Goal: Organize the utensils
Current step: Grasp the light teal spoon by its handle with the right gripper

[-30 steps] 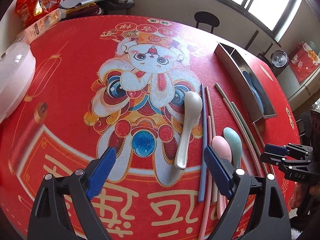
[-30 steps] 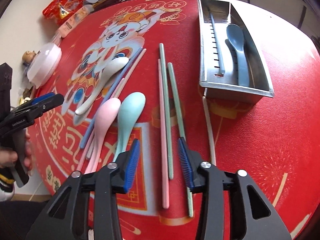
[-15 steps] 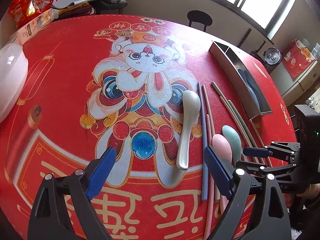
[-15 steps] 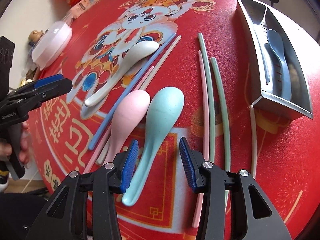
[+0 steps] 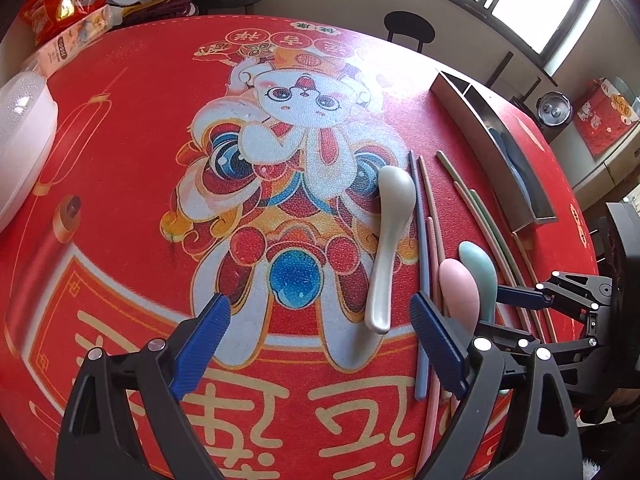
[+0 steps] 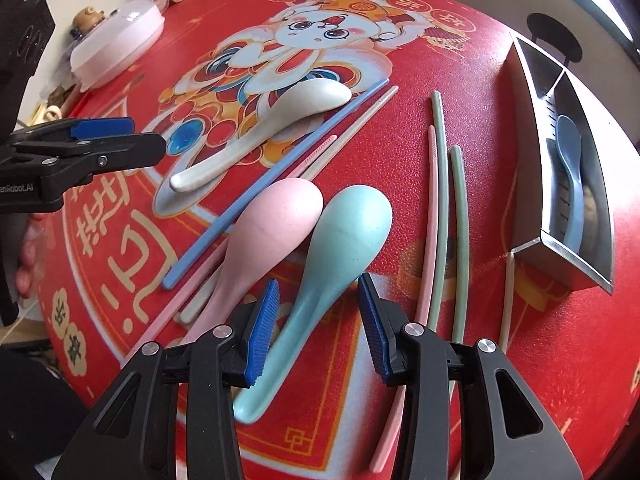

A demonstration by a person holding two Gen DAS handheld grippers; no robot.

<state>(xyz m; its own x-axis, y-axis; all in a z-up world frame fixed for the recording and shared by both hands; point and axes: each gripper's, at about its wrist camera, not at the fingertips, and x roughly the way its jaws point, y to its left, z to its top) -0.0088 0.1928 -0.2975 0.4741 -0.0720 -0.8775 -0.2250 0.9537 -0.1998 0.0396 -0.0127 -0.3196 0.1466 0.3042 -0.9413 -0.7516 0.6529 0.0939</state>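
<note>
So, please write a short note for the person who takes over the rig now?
Right gripper: open, fingers on either side of the teal spoon handle, not gripping yet.
Left gripper: open, empty, above the mat.
Done: blue spoon lies in the metal tray.
Left on the mat: teal, pink spoon, white spoon, all loose chopsticks.

The pale turquoise plastic spoon (image 6: 340, 248) had part of its handle hidden behind the right gripper's (image 6: 316, 322) blue ribbed pad; whether either pad touched it could not be told. The rectangular stainless-steel utensil tray (image 6: 560, 256) was cut off by the right wrist view's edge, and the brownish thing beside the slate-blue plastic spoon (image 6: 568, 152) inside stayed unreadable. In the left wrist view, the pastel pink plastic spoon's (image 5: 460, 292) handle vanished behind the left gripper's (image 5: 320, 344) finger.
</note>
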